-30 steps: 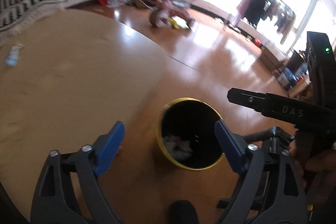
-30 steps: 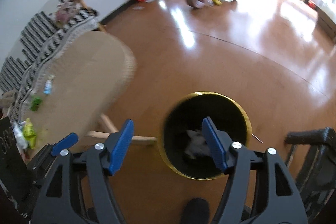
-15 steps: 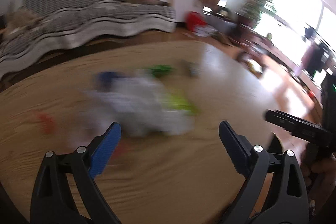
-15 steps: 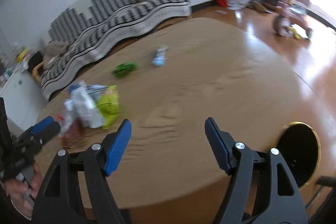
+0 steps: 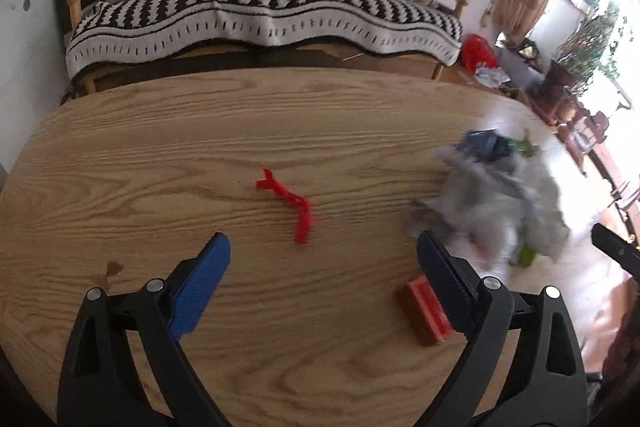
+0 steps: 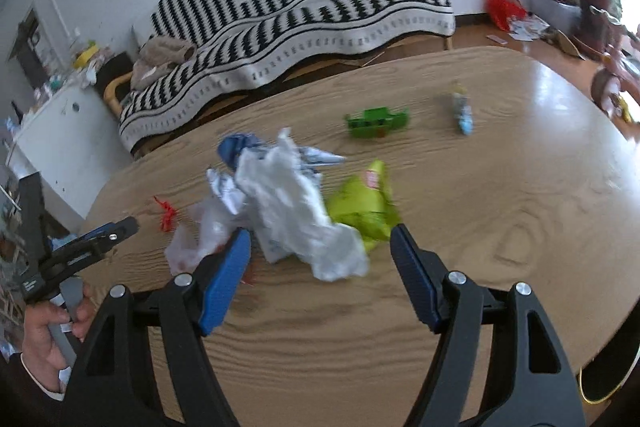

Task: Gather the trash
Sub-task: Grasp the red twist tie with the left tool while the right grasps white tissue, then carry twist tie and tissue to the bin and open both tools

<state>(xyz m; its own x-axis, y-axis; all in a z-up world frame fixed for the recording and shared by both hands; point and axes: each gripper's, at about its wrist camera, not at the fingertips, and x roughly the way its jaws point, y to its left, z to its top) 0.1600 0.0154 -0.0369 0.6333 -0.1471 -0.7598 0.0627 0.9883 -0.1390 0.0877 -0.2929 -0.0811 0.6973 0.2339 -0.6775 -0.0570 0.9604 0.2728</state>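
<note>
My left gripper (image 5: 322, 273) is open and empty above the wooden table (image 5: 160, 155). A red twisted scrap (image 5: 291, 201) lies just ahead of it, and a small red box (image 5: 420, 309) sits by its right finger. A blurred heap of white wrappers (image 5: 496, 203) lies to the right. My right gripper (image 6: 320, 267) is open and empty over the near edge of the white wrapper heap (image 6: 288, 203). A lime-green bag (image 6: 362, 205) lies beside the heap. A green wrapper (image 6: 376, 123) and a small blue wrapper (image 6: 462, 113) lie farther back.
A sofa with a black-and-white striped blanket (image 5: 260, 11) stands behind the table. The yellow rim of the bin (image 6: 600, 387) shows at the lower right of the right wrist view. A white cabinet (image 6: 60, 139) stands at the left.
Both grippers have swung away from the black bin on the floor and back over the table. The left one now faces the red scrap, the right one the wrapper heap.
</note>
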